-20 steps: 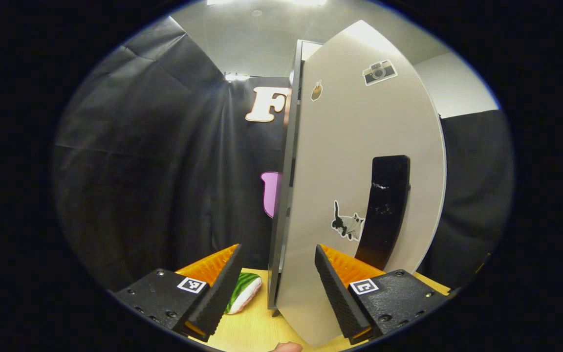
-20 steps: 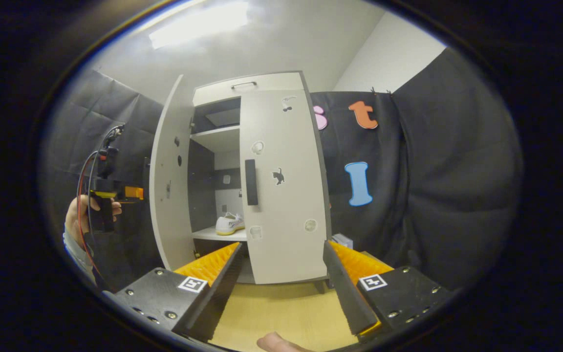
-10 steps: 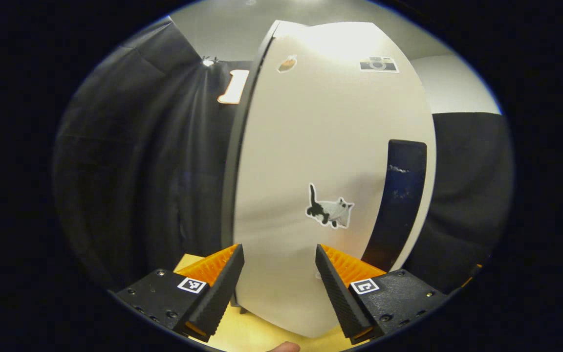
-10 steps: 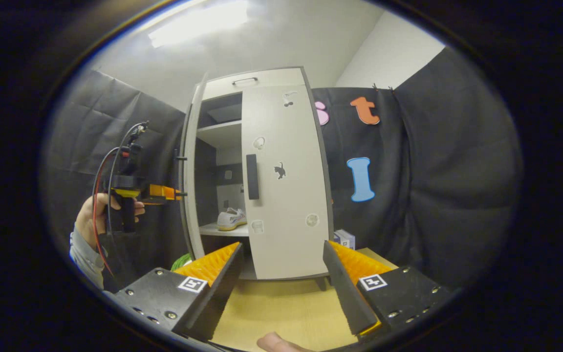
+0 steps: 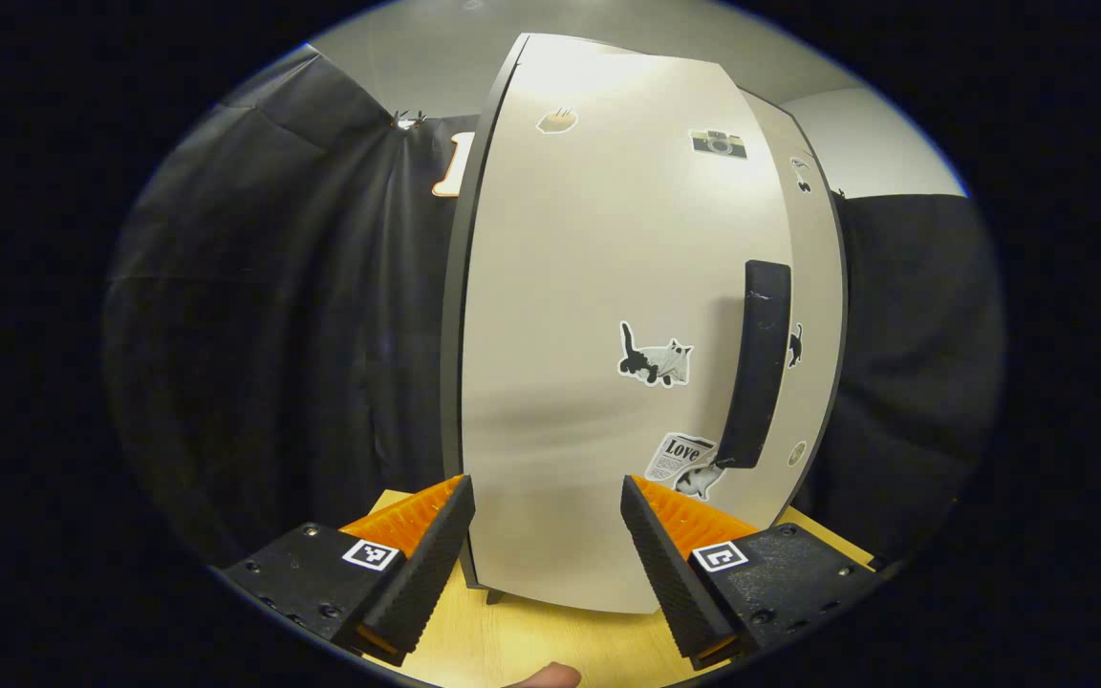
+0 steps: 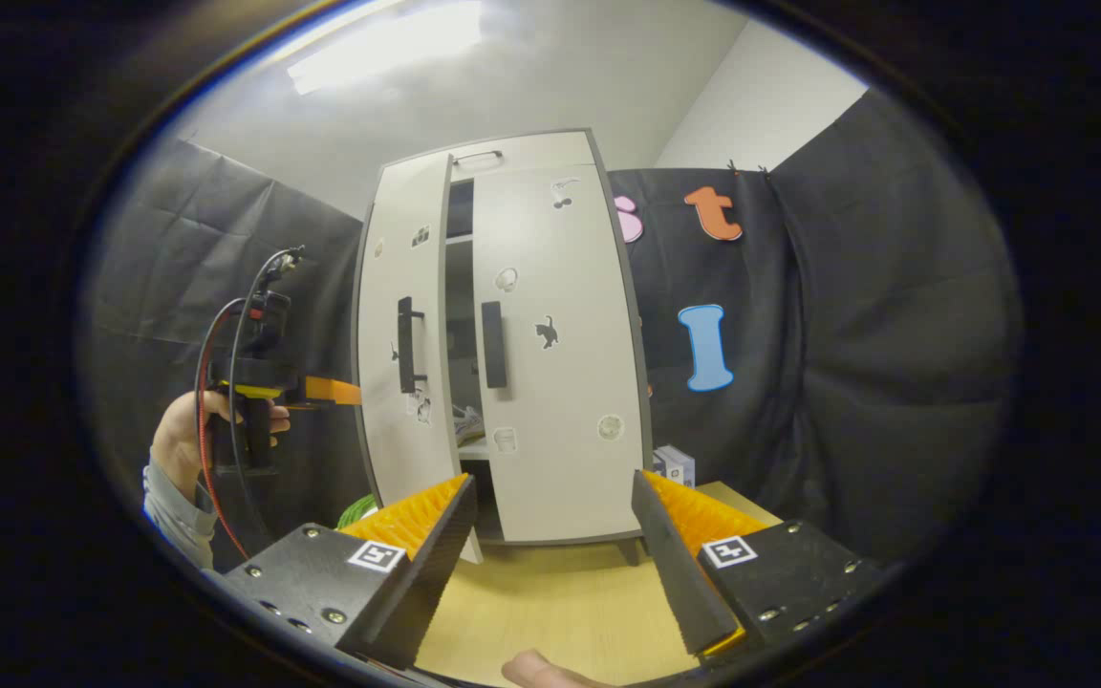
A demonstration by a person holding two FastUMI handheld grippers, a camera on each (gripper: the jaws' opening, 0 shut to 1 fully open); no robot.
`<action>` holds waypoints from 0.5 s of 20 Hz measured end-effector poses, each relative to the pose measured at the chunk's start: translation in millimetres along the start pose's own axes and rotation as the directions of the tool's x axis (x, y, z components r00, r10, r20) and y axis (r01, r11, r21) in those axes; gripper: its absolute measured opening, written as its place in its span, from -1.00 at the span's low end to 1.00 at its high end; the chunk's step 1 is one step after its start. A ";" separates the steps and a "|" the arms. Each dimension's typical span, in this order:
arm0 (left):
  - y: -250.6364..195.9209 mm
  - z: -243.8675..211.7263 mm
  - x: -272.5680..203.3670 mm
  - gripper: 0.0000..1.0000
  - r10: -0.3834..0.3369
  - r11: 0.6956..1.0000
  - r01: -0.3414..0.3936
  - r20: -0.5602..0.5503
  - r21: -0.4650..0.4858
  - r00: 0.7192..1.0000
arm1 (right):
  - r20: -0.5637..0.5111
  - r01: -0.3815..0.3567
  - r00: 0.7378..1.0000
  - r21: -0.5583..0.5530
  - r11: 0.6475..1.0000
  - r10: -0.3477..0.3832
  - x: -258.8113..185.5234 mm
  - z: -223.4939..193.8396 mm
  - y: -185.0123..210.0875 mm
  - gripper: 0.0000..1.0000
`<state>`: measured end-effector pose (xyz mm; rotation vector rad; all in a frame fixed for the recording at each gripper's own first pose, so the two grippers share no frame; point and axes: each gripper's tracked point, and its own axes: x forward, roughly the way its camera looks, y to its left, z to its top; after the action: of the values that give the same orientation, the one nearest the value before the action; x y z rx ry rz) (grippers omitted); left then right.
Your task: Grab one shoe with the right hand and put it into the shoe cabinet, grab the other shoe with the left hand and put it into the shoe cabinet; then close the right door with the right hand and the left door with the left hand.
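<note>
Left door (image 6: pixel 405 363) is ajar, a narrow gap from the shut right door (image 6: pixel 555 363); left gripper (image 5: pixel 543 535), open and empty, faces its outer face (nearer than right gripper (image 6: pixel 550 559), also open).

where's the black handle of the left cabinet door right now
In the left gripper view the black vertical handle sits on the pale left door, near its right edge, beside the cat sticker. In the right gripper view it faces the right door across a narrow gap.

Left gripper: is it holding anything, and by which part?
Nothing held. The left gripper is open, facing the left door, not gripping its handle.
</note>
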<state>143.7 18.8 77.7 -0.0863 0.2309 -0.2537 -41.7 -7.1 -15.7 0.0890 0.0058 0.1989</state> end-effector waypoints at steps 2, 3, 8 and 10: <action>0.4 0.3 0.0 0.93 0.024 1.000 -0.025 0.022 0.018 0.999 | 0.003 0.015 1.000 -0.009 1.000 -0.015 1.7 0.6 -0.5 0.90; -0.3 2.7 -0.9 0.94 0.032 0.999 -0.033 0.035 0.027 0.999 | 0.005 0.021 1.000 -0.015 1.000 -0.021 2.1 1.6 0.1 0.94; 2.1 9.1 -9.4 0.87 0.043 0.998 -0.047 0.093 0.046 0.995 | 0.001 0.023 1.000 -0.024 0.999 -0.023 5.3 0.4 7.0 0.94; 5.9 13.2 -10.3 0.93 0.047 0.996 -0.056 0.127 0.069 0.991 | -0.001 0.025 1.000 -0.032 0.999 -0.025 3.6 -0.6 9.3 0.94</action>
<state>138.5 27.9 92.1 -0.0246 0.0989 -0.2040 -40.0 2.8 -15.5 0.0568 0.0049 0.1736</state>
